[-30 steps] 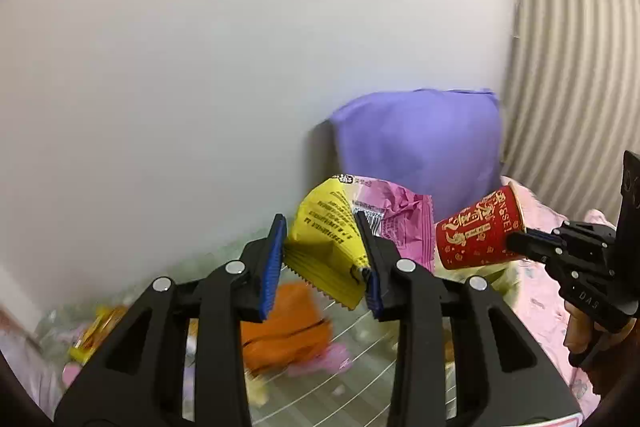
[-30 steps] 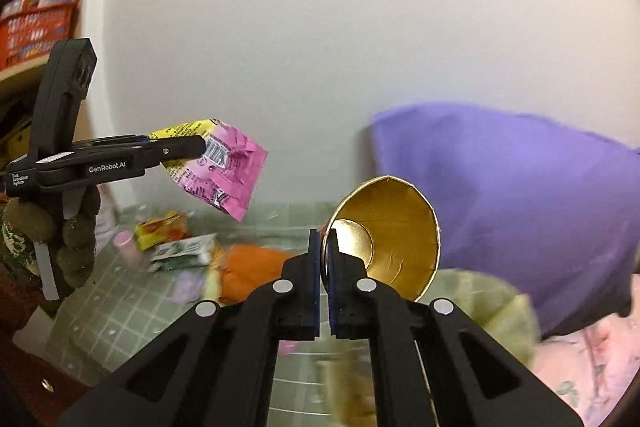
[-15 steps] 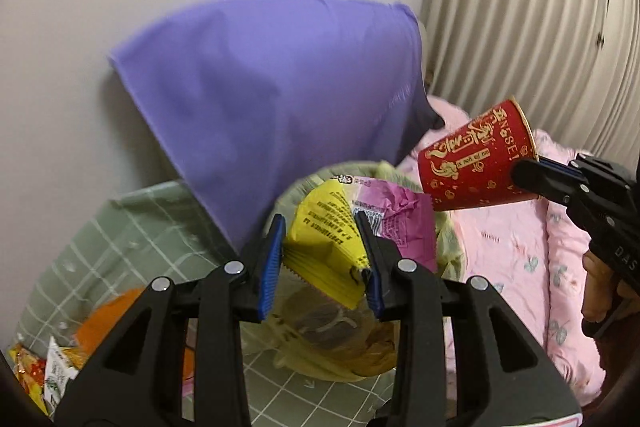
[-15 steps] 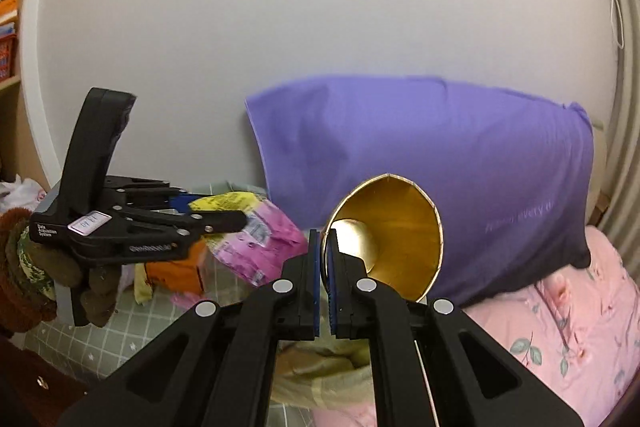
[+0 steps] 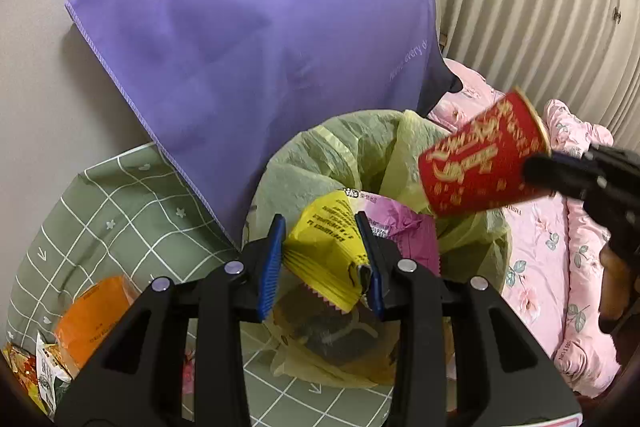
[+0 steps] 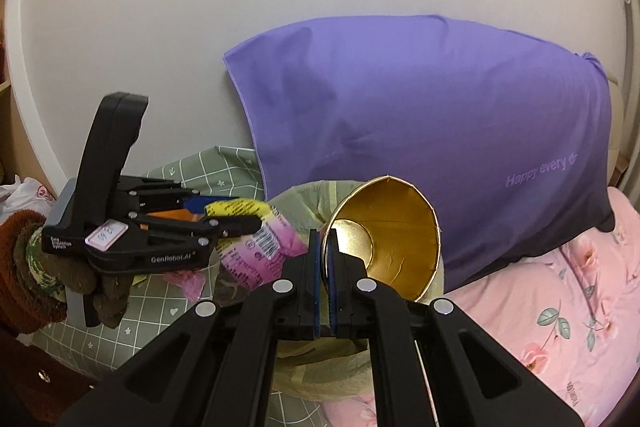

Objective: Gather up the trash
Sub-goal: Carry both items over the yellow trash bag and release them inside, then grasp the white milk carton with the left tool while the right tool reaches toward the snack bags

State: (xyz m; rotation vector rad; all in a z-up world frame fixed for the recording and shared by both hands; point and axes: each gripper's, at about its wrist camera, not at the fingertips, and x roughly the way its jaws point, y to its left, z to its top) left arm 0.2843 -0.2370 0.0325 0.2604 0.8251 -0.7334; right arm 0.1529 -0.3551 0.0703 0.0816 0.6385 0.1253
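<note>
A yellow and pink snack wrapper (image 5: 324,247) is pinched between the blue pads of my left gripper (image 5: 320,227), which is shut on it and hangs over the mouth of a yellow-green trash bag (image 5: 340,155). From the right, my right gripper (image 5: 560,171) holds a red paper cup (image 5: 480,167) tilted on its side above the bag's right rim. In the right wrist view my right gripper (image 6: 325,239) is shut on the rim of the cup (image 6: 392,227), whose gold inside faces me. The left gripper (image 6: 240,223) with the wrapper (image 6: 260,247) is to its left, over the bag (image 6: 312,199).
A purple pillow (image 5: 260,47) leans on the white wall behind the bag. A green checked sheet (image 5: 120,207) carries an orange packet (image 5: 92,311) and more wrappers (image 5: 24,367) at the lower left. A pink floral quilt (image 5: 540,247) lies to the right, under a ribbed curtain (image 5: 540,7).
Both grippers have swung right and downward from the wall side to above the trash bag. The wrapper and the cup stay gripped, and the cup now sits closer to the bag's mouth.
</note>
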